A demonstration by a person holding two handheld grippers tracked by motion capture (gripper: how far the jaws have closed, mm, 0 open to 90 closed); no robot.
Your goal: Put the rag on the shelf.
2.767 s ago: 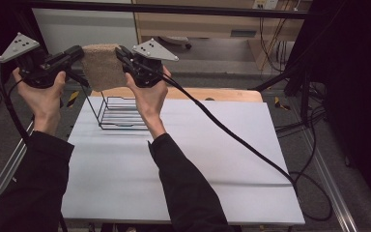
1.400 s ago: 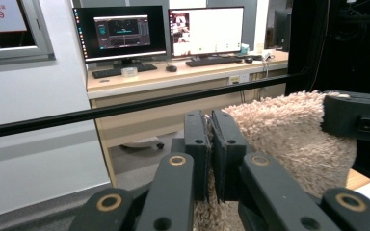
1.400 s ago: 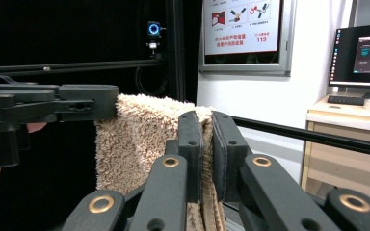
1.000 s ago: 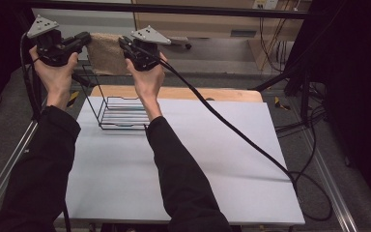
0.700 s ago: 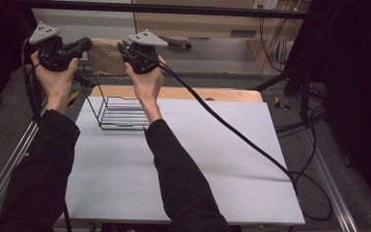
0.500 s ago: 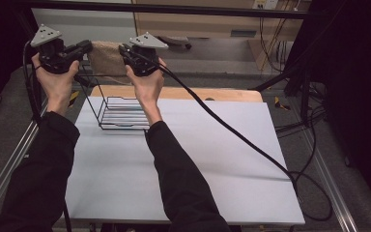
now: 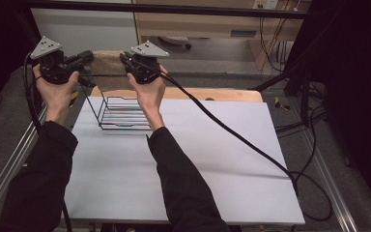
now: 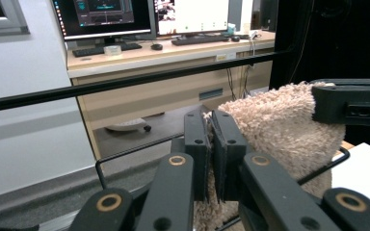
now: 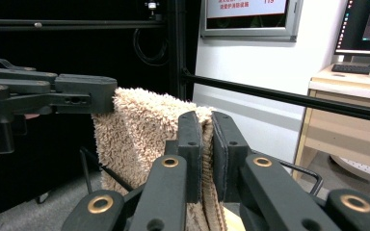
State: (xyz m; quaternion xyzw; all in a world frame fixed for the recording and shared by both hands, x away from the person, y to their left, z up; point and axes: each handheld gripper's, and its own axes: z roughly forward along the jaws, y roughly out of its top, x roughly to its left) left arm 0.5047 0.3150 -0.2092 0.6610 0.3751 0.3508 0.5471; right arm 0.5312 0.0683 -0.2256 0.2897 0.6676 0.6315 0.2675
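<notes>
A beige fluffy towel (image 7: 107,67) hangs stretched between my two grippers, above the back of a black wire rack (image 7: 121,113) on the white table (image 7: 198,164). My left gripper (image 7: 89,57) is shut on the towel's left top corner, and my right gripper (image 7: 124,58) is shut on the other corner. In the left gripper view its jaws (image 8: 211,125) pinch the towel (image 8: 279,125) edge, with the right gripper (image 8: 347,101) clamped at the far corner. The right gripper view shows its jaws (image 9: 203,130) closed on the towel (image 9: 139,134) and the left gripper (image 9: 84,98) beyond.
A wooden board (image 7: 212,94) lies along the table's back edge behind the rack. The right gripper's cable (image 7: 232,135) trails across the table to the right. A black frame bar (image 7: 212,9) runs overhead at the back, with a desk and monitors (image 8: 106,14) beyond.
The left hand has come down with its towel corner, bringing the towel lower toward the rack. The right hand has barely moved. Both grips are unchanged.
</notes>
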